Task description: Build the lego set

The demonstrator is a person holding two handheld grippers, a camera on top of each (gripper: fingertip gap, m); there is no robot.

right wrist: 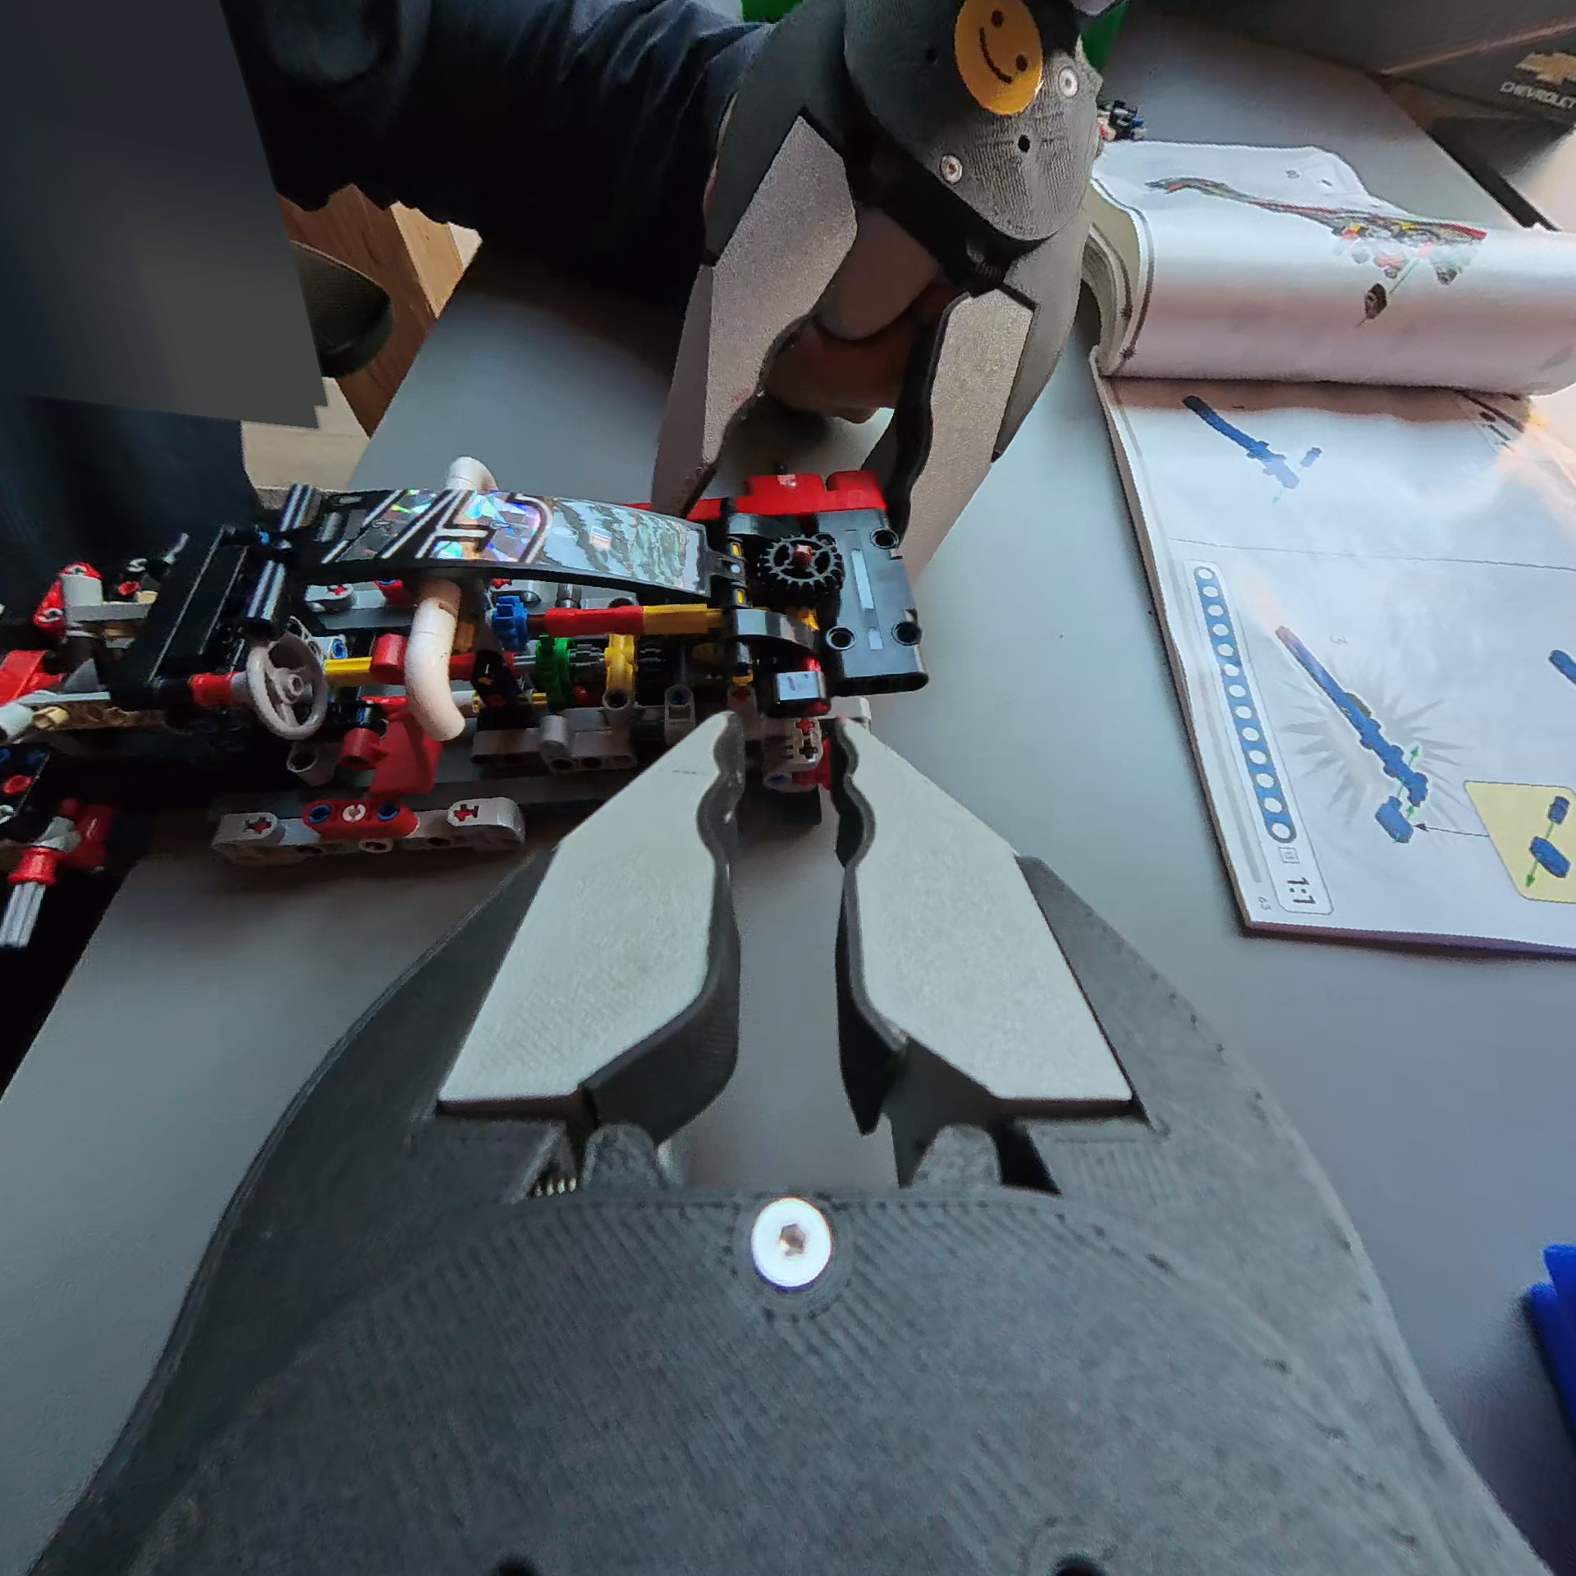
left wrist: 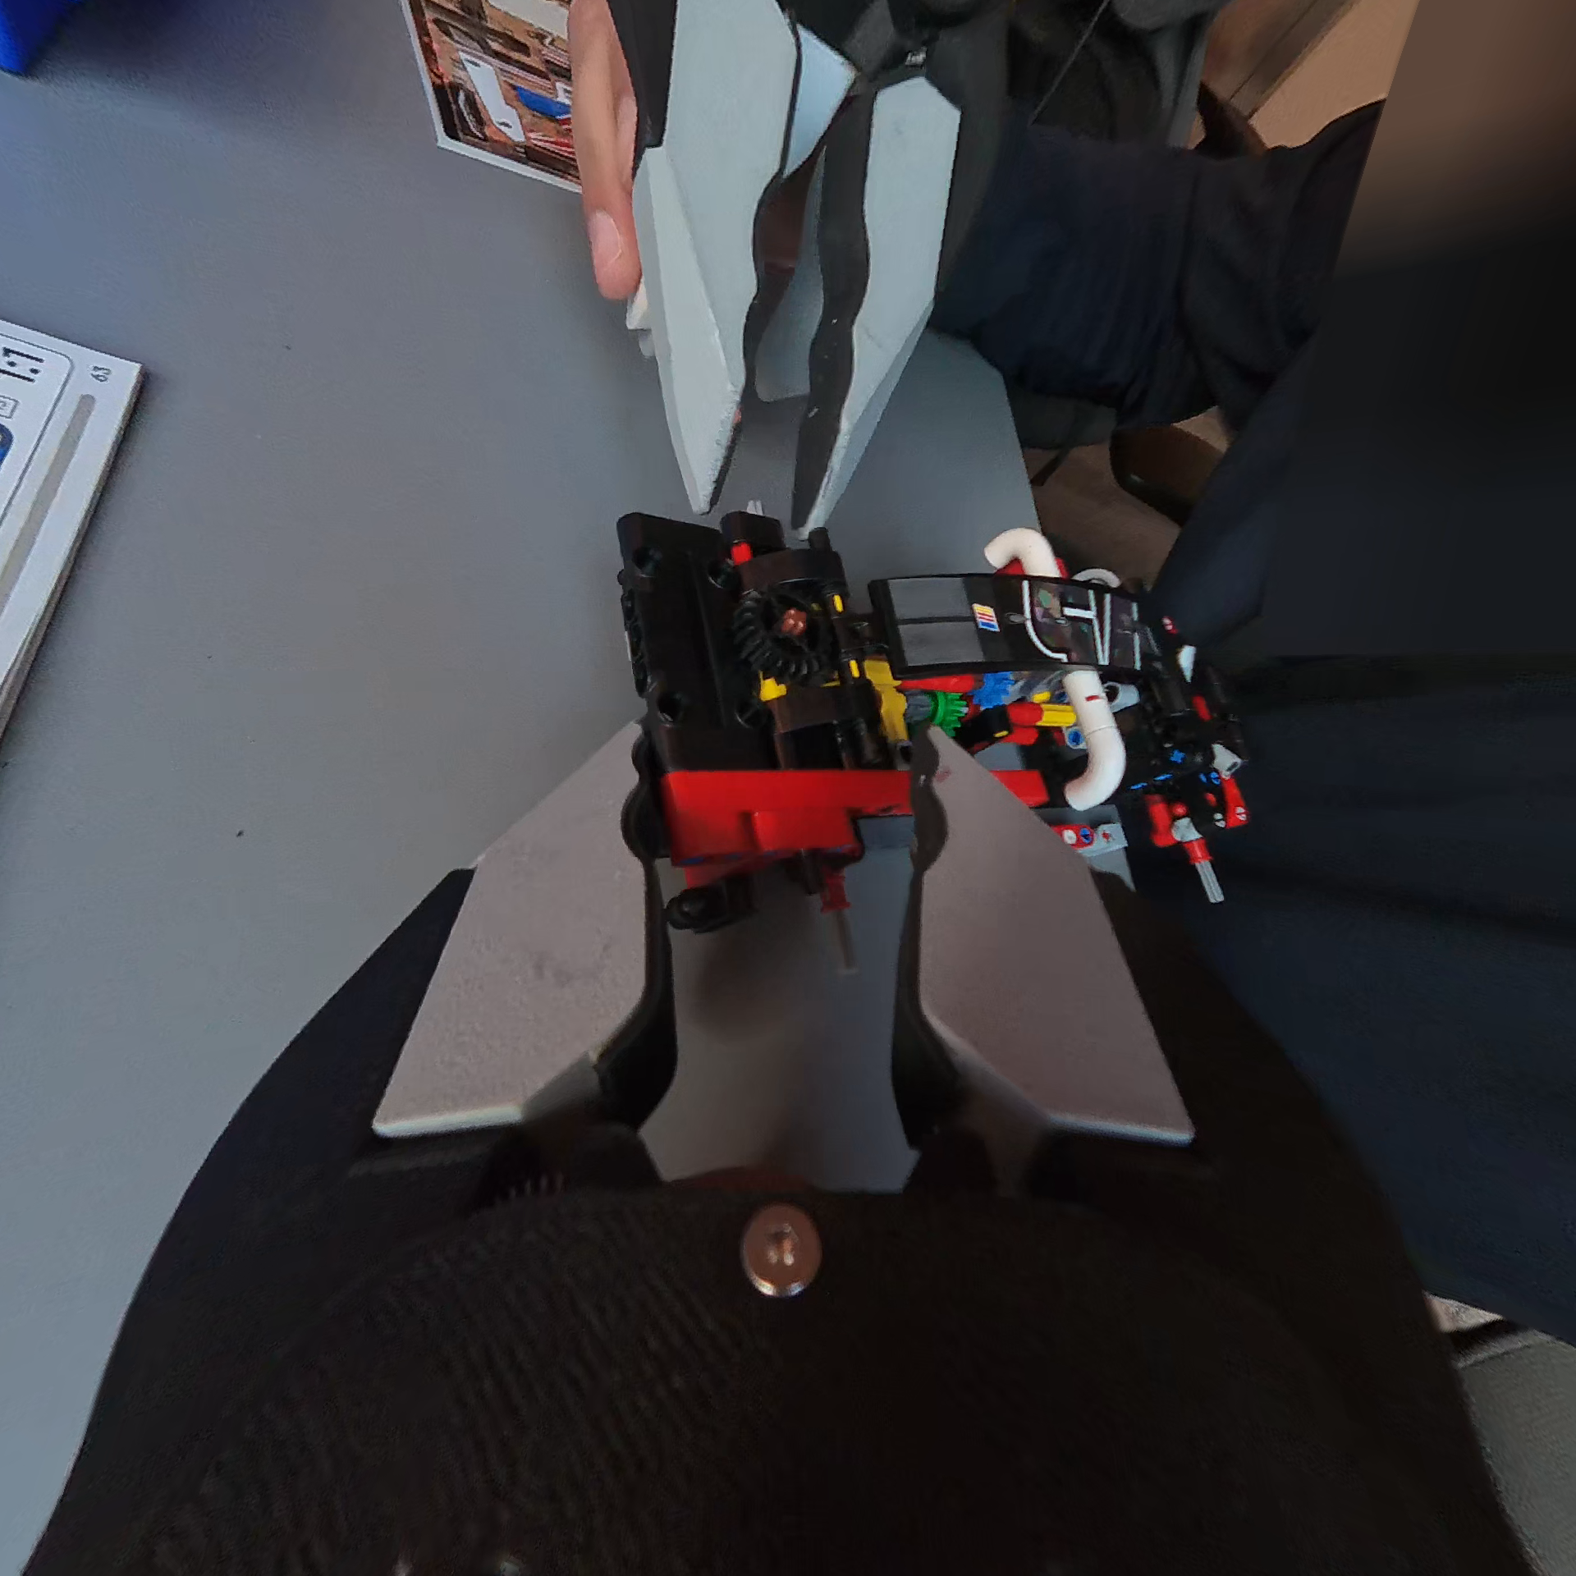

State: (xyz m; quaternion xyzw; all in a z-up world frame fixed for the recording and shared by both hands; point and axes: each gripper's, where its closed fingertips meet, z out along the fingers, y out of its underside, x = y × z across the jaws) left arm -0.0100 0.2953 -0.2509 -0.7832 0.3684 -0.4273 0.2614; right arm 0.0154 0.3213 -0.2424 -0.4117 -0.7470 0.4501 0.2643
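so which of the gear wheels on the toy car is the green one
The green gear sits low in the middle of the toy car. The blue gear is left of it; the black gear is at the end.

model car (right wrist: 546, 631): on the table (right wrist: 1023, 665), by its edge
left gripper (left wrist: 780, 767): at one end of the car
right gripper (right wrist: 780, 750): opposite side of that end
booklet (right wrist: 1364, 597): beside the car on the table

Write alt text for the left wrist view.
The left gripper straddles the red and black end of a toy brick car on a grey table. The right gripper points down at the car's far side, fingers slightly apart, and an open booklet lies at left.
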